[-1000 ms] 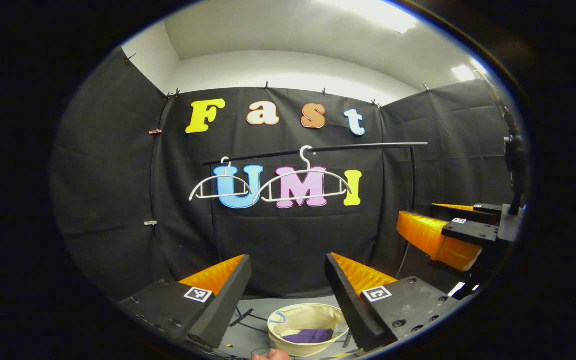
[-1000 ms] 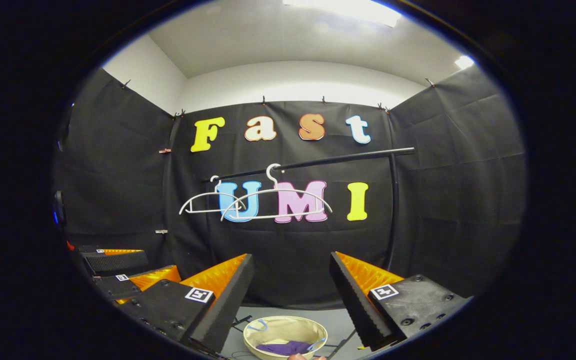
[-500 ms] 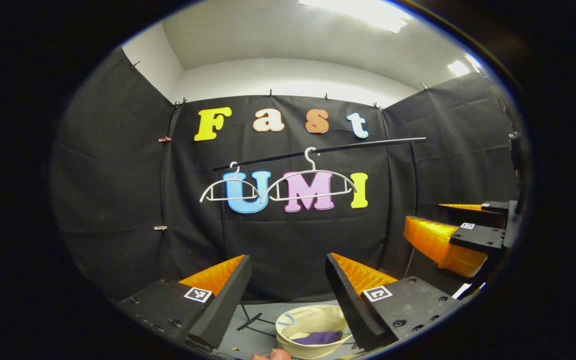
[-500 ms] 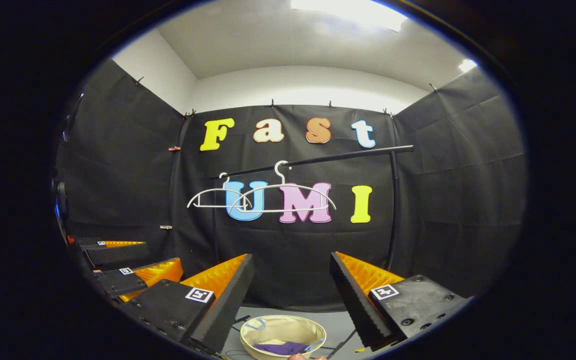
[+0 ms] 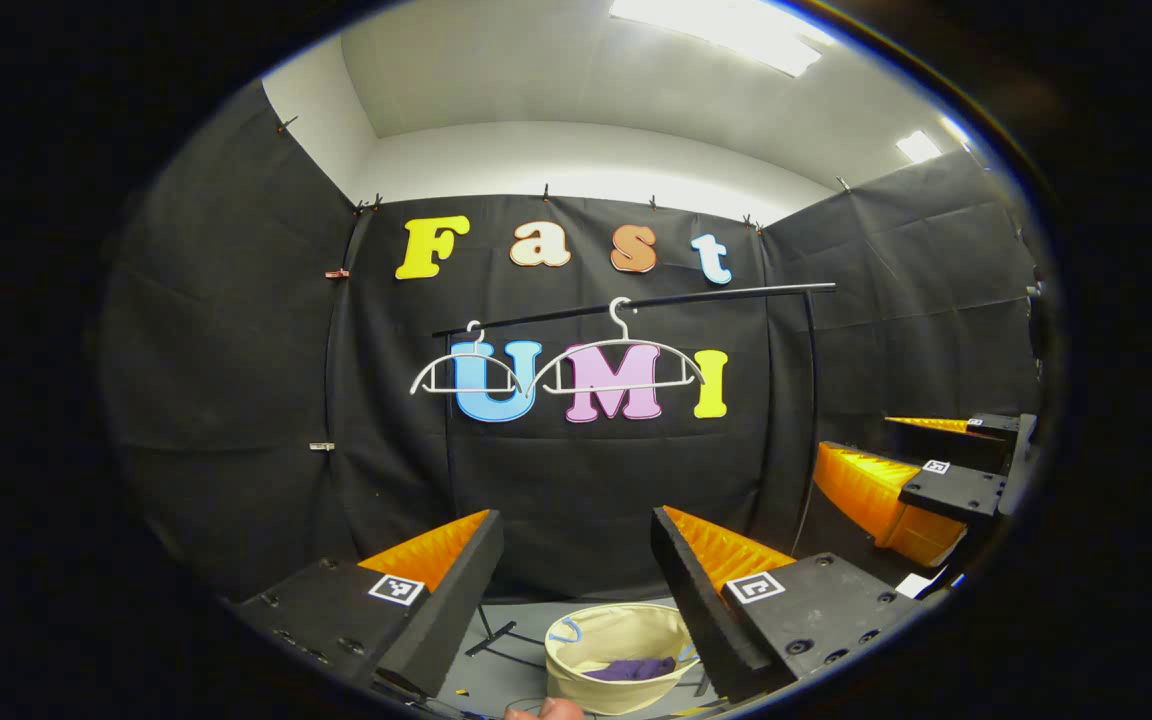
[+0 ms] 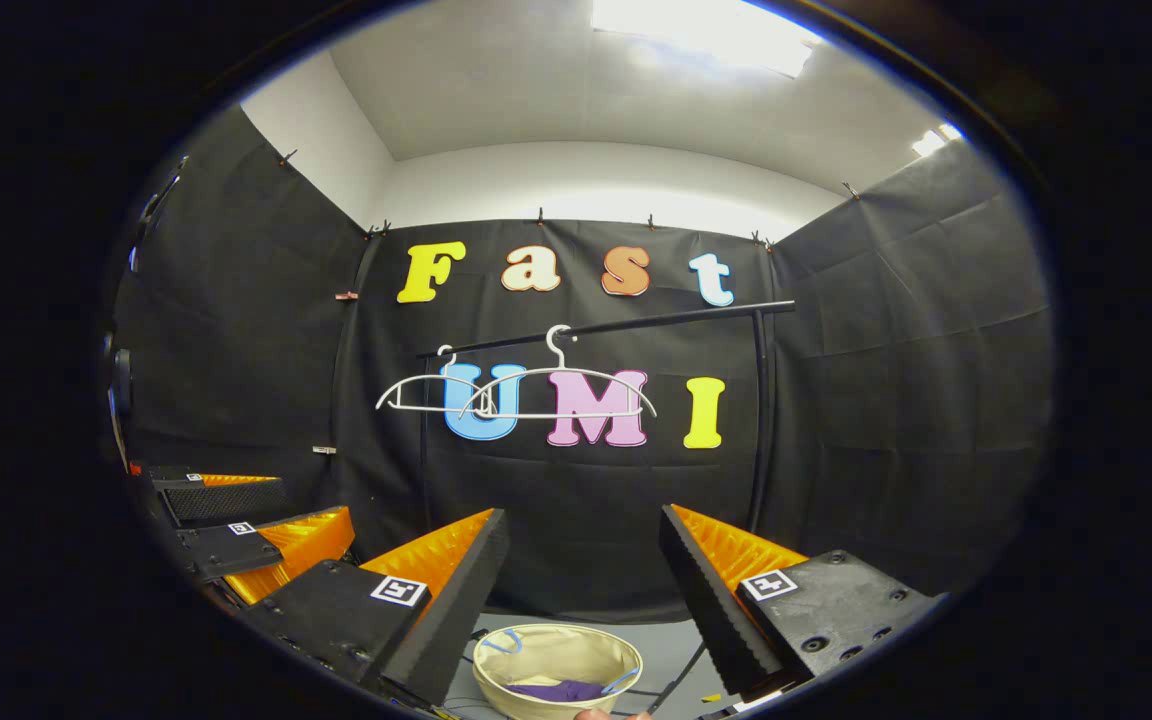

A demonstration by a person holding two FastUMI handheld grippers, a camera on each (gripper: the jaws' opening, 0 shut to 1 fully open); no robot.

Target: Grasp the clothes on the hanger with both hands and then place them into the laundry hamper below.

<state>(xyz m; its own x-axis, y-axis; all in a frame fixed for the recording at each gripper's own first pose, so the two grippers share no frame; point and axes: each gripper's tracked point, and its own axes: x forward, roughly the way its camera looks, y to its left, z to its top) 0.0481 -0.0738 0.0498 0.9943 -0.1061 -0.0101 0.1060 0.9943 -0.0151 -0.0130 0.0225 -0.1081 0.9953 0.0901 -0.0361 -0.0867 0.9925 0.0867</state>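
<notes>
Two bare white hangers (image 5: pixel 621 365) (image 5: pixel 466 370) hang on a black rail (image 5: pixel 636 300) against the back wall; in the right gripper view the hangers (image 6: pixel 561 395) overlap. Low on the grey floor stands a cream laundry hamper (image 5: pixel 576 685) with a purple garment (image 5: pixel 631 670) lying inside. My left gripper (image 5: pixel 576 520) is open, empty, held above and in front of the hamper. My right gripper (image 6: pixel 584 515) is open and empty too, above the hamper (image 6: pixel 536 637) and the purple garment (image 6: pixel 561 690). Each gripper appears beside the other: right gripper (image 5: pixel 854 435), left gripper (image 6: pixel 316 503).
The rail's upright post (image 6: pixel 761 420) stands right of the hangers, and the rack's thin black feet (image 5: pixel 496 635) lie on the floor beside the hamper. A fingertip (image 5: pixel 546 710) shows at the bottom edge. Black cloth walls close in on three sides.
Both grippers stayed open and empty. The rail and hangers drifted slightly in both views, and in the left gripper view the right gripper sank lower. The garment stayed in the hamper.
</notes>
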